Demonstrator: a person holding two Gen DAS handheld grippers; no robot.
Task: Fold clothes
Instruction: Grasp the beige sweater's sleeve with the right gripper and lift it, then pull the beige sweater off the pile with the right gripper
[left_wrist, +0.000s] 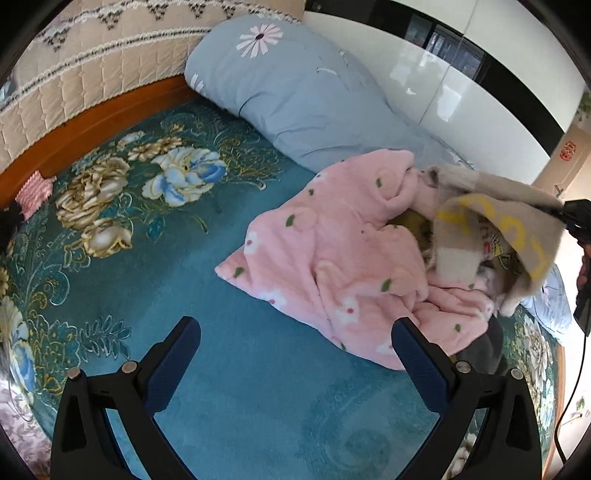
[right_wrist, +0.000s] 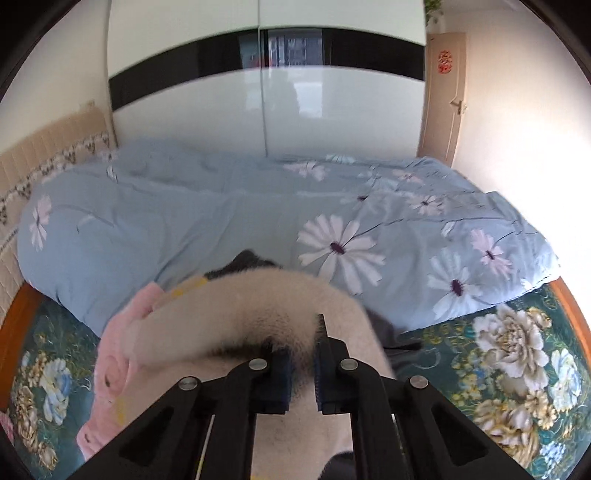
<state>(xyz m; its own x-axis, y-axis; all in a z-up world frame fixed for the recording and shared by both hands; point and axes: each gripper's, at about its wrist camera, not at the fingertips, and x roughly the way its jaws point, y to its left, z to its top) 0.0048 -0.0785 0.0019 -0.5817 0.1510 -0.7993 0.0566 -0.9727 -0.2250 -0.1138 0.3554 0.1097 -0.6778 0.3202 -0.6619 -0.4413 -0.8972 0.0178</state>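
At the far left of the left wrist view, a beige quilted headboard cover (left_wrist: 92, 62) rises behind an orange wooden bed frame (left_wrist: 85, 136), and a small pink knitted piece (left_wrist: 34, 192) lies at the edge of the bed. The bed carries a teal floral bedspread (left_wrist: 155, 229), with a wide plain stretch of it under the left gripper (left_wrist: 295, 354), whose jaws stand wide apart with nothing between them, hovering above the spread. Behind, a light blue daisy-print duvet (left_wrist: 295, 96) lies bunched along the far side of the bed in front of a glossy white wardrobe (left_wrist: 424, 70).

Right of centre, a pink fleece garment (left_wrist: 332, 251) with small flower and leaf prints lies crumpled on the bedspread, its lower edge just beside the left gripper's right finger. Over its right side a beige fleece garment (left_wrist: 491, 221) with yellow lettering is lifted off the heap, hanging in a drooping fold.

In the right wrist view, the right gripper (right_wrist: 302, 354) has its jaws clamped on that beige fleece garment (right_wrist: 236, 314), the fuzzy fabric pinched between the blue pads (right_wrist: 279, 384). The pink fleece garment (right_wrist: 114, 354) shows below and to the left, and a dark garment (right_wrist: 402, 343) lies just right of the fingers. A beige door (right_wrist: 445, 96) stands at the far right.
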